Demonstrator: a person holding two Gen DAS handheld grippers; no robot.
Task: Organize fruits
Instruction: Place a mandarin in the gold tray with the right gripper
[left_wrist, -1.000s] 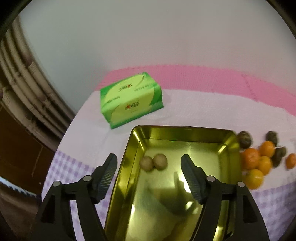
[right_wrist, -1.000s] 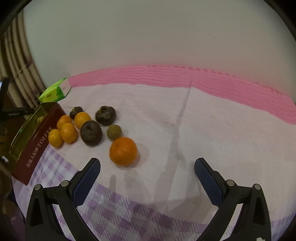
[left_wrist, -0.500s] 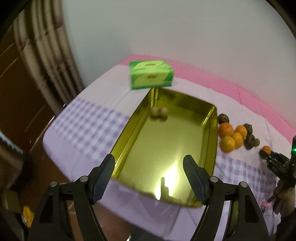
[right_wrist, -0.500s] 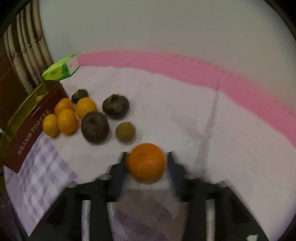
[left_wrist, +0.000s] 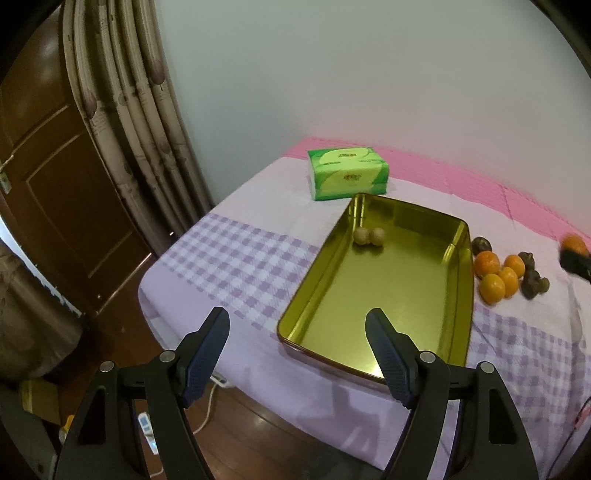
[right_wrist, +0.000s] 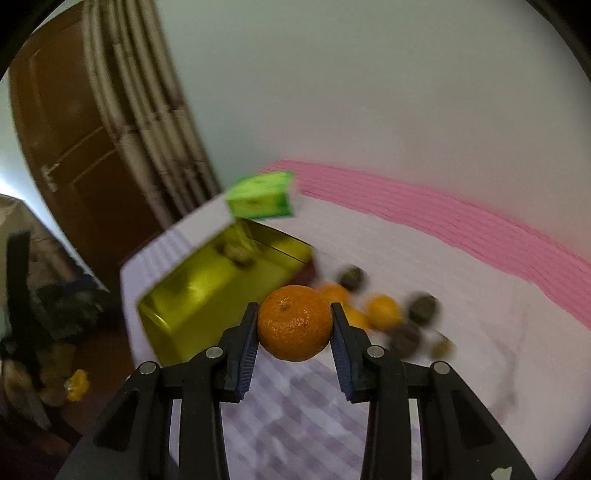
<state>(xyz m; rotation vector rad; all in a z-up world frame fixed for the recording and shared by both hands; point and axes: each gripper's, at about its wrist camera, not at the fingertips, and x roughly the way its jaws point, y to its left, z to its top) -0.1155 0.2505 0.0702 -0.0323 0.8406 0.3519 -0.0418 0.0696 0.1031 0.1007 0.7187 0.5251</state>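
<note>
The right gripper (right_wrist: 294, 328) holds an orange (right_wrist: 294, 323) between its fingers, above the desk's checked front edge beside the gold tin (left_wrist: 388, 284). The left gripper (left_wrist: 297, 352) is wide open near the front left corner.

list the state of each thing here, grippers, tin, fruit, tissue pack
left gripper: open, empty
right gripper: shut on orange, lifted
tin: open, holds two small brown fruits
loose oranges: on the cloth beside the tin
dark fruits: on the cloth
tissue pack: lying flat
</note>
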